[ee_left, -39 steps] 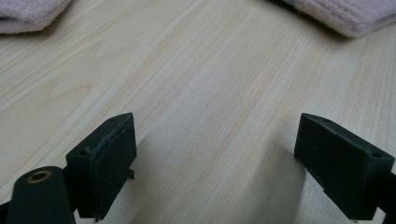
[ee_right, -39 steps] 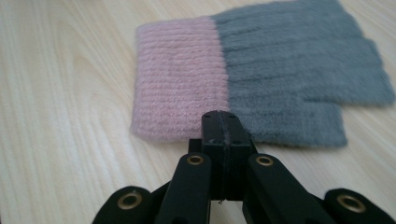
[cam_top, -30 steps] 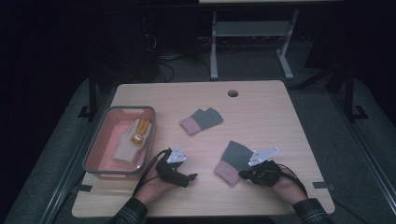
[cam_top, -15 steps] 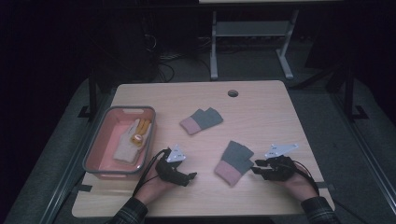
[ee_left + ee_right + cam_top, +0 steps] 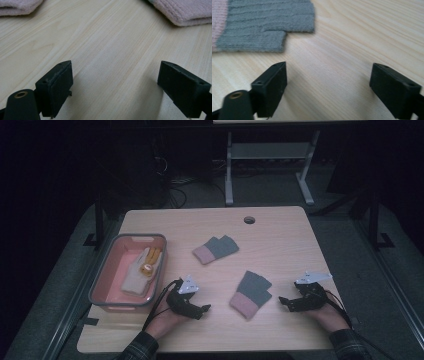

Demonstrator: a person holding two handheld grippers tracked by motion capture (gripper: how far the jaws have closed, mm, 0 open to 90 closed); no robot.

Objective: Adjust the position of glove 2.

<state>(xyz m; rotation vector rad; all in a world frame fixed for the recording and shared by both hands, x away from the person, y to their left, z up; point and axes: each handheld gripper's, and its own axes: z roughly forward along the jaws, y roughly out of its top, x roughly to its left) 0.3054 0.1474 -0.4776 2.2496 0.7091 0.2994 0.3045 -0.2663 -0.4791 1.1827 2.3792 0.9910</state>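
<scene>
Dim room, dark floor, pale metal frame [image 5: 265, 165] beyond the far edge; pale wood-grain tabletop [image 5: 280, 235] with a round cable hole [image 5: 249, 220] near its far edge.

Item 1: near fingerless knitted glove, grey with pink cuff [image 5: 250, 294]. Lies flat toward the near edge, right of centre, cuff pointing at the near edge. In my right gripper view its grey end [image 5: 269, 22] lies ahead of the jaws, apart from them.

Item 2: second fingerless knitted glove, grey with pink cuff [image 5: 215, 249]. Lies flat near the middle of the tabletop, well apart from item 1.

Item 3: pink plastic tub with grey rim [image 5: 103, 285], at the left edge. Holds a cream glove with orange-yellow parts [image 5: 140, 272].

Item 4: my right gripper [image 5: 285, 303], near the right edge, just right of item 1, not touching it. Jaws have just been opening and now stand wide; bare wood between them, nothing held.

Item 5: my left gripper [image 5: 202, 309], near the near edge, between tub and item 1. Released, jaws wide over bare wood; pink cuffs show ahead of them in my left gripper view [image 5: 185, 12], untouched.
</scene>
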